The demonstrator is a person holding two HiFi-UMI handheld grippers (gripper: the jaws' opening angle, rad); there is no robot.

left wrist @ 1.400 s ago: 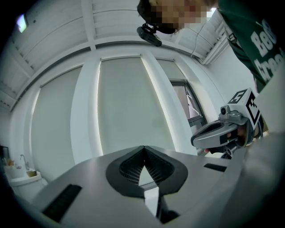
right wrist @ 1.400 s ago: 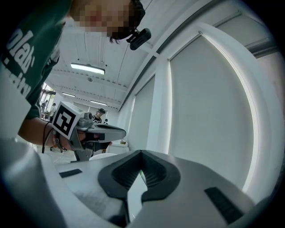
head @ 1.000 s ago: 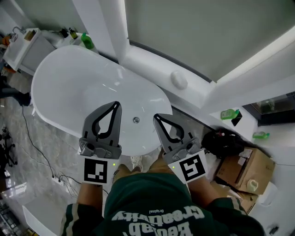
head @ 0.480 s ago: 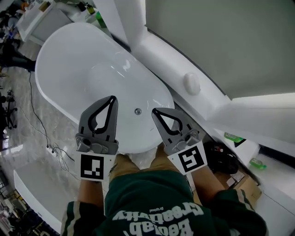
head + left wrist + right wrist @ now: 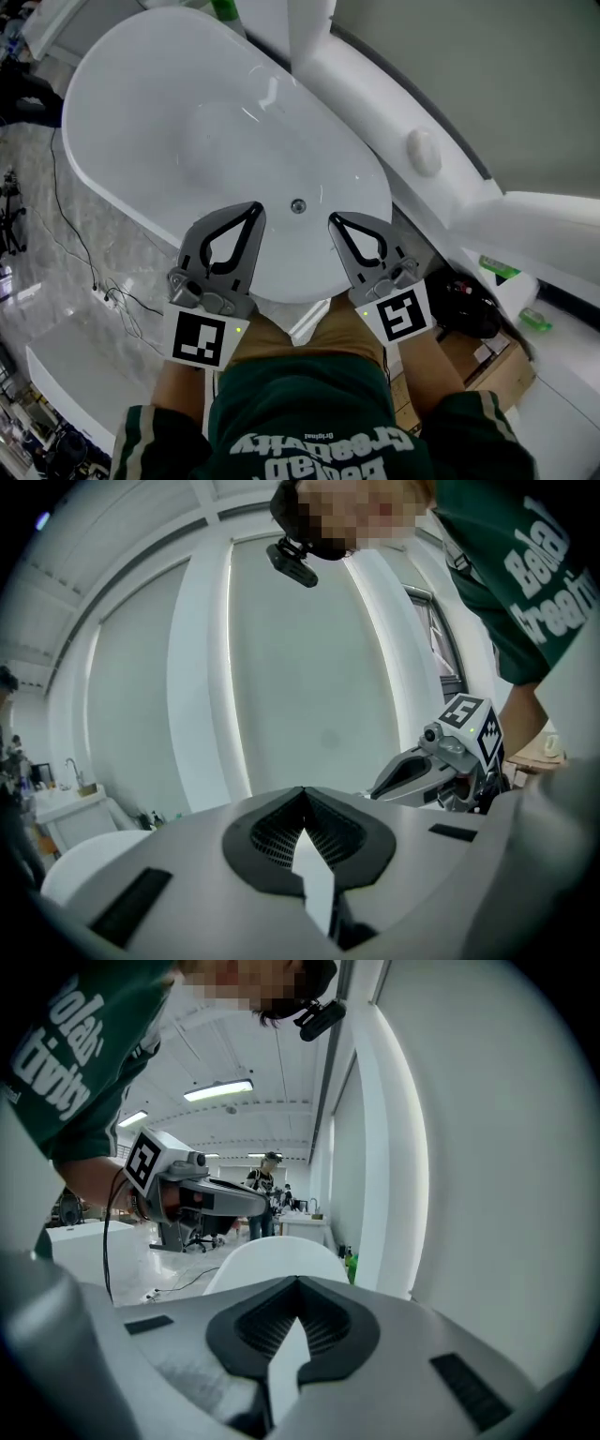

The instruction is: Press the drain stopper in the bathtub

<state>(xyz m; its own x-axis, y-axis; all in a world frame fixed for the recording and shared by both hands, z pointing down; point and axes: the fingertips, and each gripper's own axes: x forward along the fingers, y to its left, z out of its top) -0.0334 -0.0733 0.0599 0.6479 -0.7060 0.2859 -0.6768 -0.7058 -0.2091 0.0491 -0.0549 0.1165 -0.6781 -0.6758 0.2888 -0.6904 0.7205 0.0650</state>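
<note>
From the head view I look down into a white oval bathtub point(image 5: 141, 103). Its small round metal drain stopper point(image 5: 298, 205) sits in the floor near the end closest to me. My left gripper point(image 5: 254, 207) hovers above the near rim, just left of the stopper, jaws shut and holding nothing. My right gripper point(image 5: 334, 219) is just right of the stopper, also shut and holding nothing. In the left gripper view the jaws point(image 5: 302, 791) meet at a point, with the right gripper point(image 5: 417, 772) beside them. The right gripper view shows shut jaws point(image 5: 298, 1282), the tub rim point(image 5: 272, 1252) and the left gripper point(image 5: 202, 1199).
A white ledge with a round knob point(image 5: 424, 152) runs behind the tub, beside a white pillar point(image 5: 309, 23). A green bottle point(image 5: 225, 9) stands at the tub's far end. Cables point(image 5: 108, 295) lie on the marble floor at left. A black bag point(image 5: 473, 305) and boxes sit at right.
Both grippers have moved forward over the tub's near end, so the drain stopper now lies between their tips. The view has turned toward the tub. Both jaws stayed shut.
</note>
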